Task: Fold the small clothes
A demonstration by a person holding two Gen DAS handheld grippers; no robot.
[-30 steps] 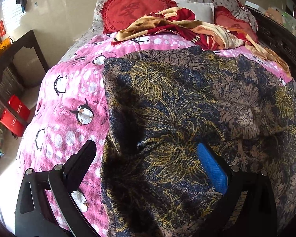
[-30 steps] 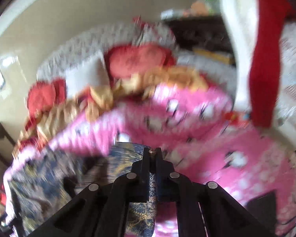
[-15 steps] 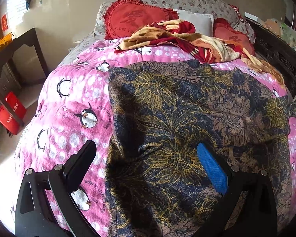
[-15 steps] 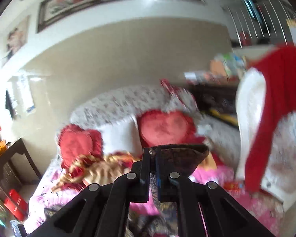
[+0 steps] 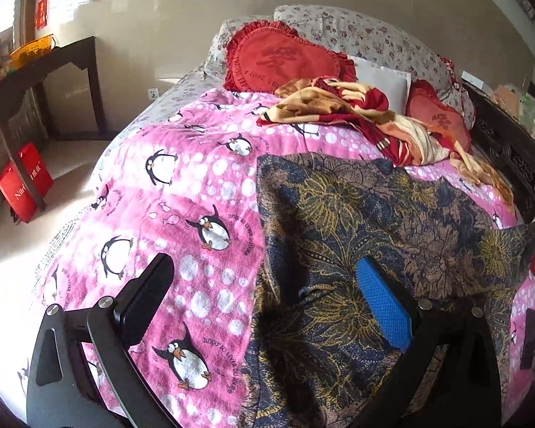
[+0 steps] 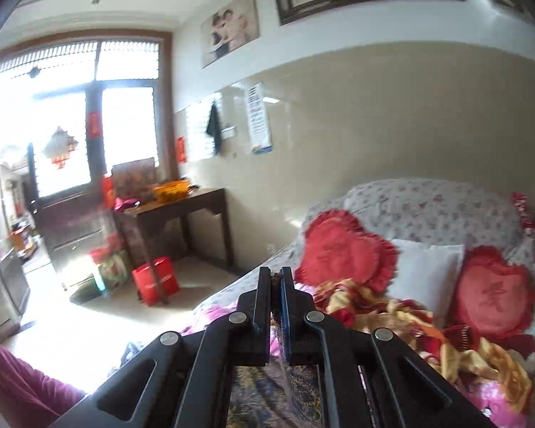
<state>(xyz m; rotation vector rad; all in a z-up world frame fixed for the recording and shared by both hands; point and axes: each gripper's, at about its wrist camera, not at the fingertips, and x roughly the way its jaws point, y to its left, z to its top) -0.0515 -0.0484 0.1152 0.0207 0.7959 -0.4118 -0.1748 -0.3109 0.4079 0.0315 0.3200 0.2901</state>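
Observation:
A dark blue garment with gold and brown flower print (image 5: 374, 221) lies spread on the pink penguin blanket (image 5: 182, 192). Its right corner (image 5: 531, 235) is lifted off the bed. My left gripper (image 5: 264, 285) is open above the garment's near left edge, touching nothing. My right gripper (image 6: 276, 278) is shut on a bit of the same garment, whose fabric (image 6: 299, 388) hangs below the jaws, and it is raised above the bed facing the headboard.
Red heart cushions (image 5: 281, 60), a white pillow (image 5: 385, 82) and a crumpled red and tan blanket (image 5: 367, 114) lie at the head of the bed. A dark side table (image 6: 182, 210) and red bags (image 5: 25, 182) stand to the left by the wall.
My right gripper has risen with the garment's corner and swung left, from facing the bed to facing the wall and window. My left gripper has drifted slightly left and stays open.

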